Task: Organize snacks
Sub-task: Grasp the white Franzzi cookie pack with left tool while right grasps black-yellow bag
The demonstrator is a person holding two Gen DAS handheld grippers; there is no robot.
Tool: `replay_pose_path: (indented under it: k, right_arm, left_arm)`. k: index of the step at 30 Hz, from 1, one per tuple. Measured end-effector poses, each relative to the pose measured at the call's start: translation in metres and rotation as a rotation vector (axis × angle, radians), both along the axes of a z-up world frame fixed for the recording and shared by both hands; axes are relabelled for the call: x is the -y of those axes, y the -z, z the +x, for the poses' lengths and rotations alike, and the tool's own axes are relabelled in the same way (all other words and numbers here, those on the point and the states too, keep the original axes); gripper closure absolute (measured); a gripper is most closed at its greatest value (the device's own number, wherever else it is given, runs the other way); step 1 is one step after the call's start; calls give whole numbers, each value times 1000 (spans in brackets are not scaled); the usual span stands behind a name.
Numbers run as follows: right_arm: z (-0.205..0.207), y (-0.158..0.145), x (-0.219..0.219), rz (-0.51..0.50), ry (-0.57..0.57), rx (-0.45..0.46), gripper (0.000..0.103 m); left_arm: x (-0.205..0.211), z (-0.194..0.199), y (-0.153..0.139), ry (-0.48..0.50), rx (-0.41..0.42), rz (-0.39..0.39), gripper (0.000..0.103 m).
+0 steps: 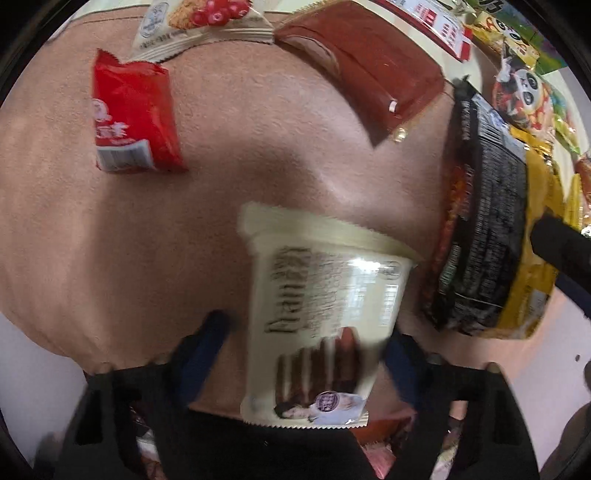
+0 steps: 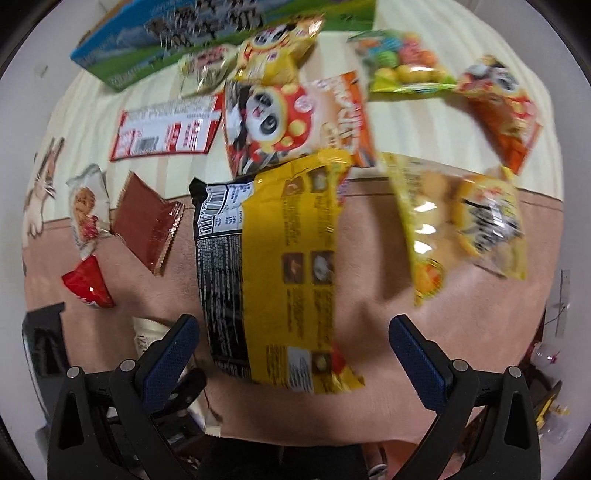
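Pointing steeply down, left gripper (image 1: 310,354) straddles cream packet (image 1: 325,314) (blurred).

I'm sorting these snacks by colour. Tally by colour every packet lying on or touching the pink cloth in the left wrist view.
Red: 1, the red foil packet
Brown: 1, the glossy brown flat wrapper
Cream or white: 2, the cream plastic packet and the white berry-printed packet
Black and yellow: 1, the large black-and-yellow bag
Total: 5

Our left tongs (image 1: 306,339) point steeply down, fingers part closed around a packet; our right tongs (image 2: 293,341) point straight down, fingers spread wide.
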State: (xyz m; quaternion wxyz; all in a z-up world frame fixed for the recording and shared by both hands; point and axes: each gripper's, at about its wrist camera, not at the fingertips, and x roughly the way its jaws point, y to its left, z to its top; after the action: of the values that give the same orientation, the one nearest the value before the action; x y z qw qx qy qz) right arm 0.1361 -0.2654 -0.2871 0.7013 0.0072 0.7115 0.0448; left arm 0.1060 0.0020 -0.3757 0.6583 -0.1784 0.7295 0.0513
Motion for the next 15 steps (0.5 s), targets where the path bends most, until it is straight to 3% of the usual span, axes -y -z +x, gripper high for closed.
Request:
replay_pose_path:
  k: [1,5,9,15]
  right_arm:
    - [3,6,-4,-5,-10,-5,0]
    - [12,32,-21,-76,-50,-36,0]
    - [16,52,-33,-86,-48,-70,0]
    - [6,79,-44,-115,-21,-114,1]
  left_arm:
    - [-2,-2,-3,-4,11,10,46]
    - [-18,-5,-17,-20,38,97,46]
    - [-30,-4,-29,-23,54,161,46]
    - [-31,5,-40,14,65,178,46]
